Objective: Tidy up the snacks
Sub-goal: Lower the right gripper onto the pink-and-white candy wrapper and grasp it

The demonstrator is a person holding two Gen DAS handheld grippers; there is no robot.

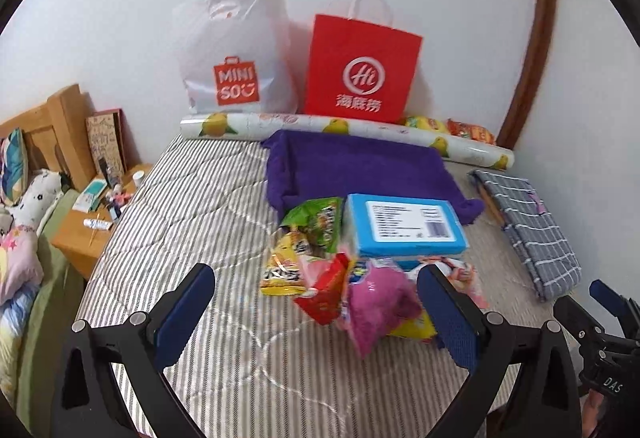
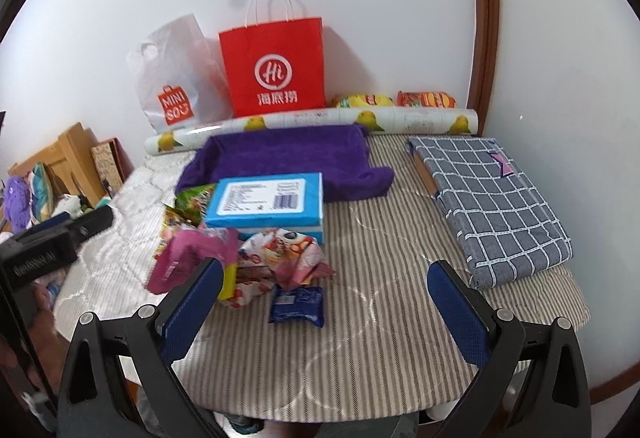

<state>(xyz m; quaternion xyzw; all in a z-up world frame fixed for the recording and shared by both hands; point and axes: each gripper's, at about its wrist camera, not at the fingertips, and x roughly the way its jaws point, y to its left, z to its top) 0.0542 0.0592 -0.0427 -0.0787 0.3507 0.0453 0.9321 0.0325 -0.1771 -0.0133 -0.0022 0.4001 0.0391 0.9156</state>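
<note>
Organizing looks barely begun: the left gripper (image 1: pixel 316 314), fingers apart and empty, frames a loose heap of bright crinkled snack packets (image 1: pixel 340 278) beside a flat blue cardboard box (image 1: pixel 404 228). The right gripper (image 2: pixel 326 308) is likewise spread and empty, a dark blue wrapped biscuit pack (image 2: pixel 297 305) lying between its fingers. All rests on a grey-striped quilted bed (image 2: pixel 380 338), with a purple towel-lined tray (image 2: pixel 280 154) beyond.

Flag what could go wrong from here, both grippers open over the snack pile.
1. The pink packet overlaps the red packet, so the open left gripper could pinch both at once.
2. The blue box lies on packets; pulling one out may tip it.
3. The small dark-blue packet lies flat on the striped cover; the right gripper may snag the fabric.
</note>
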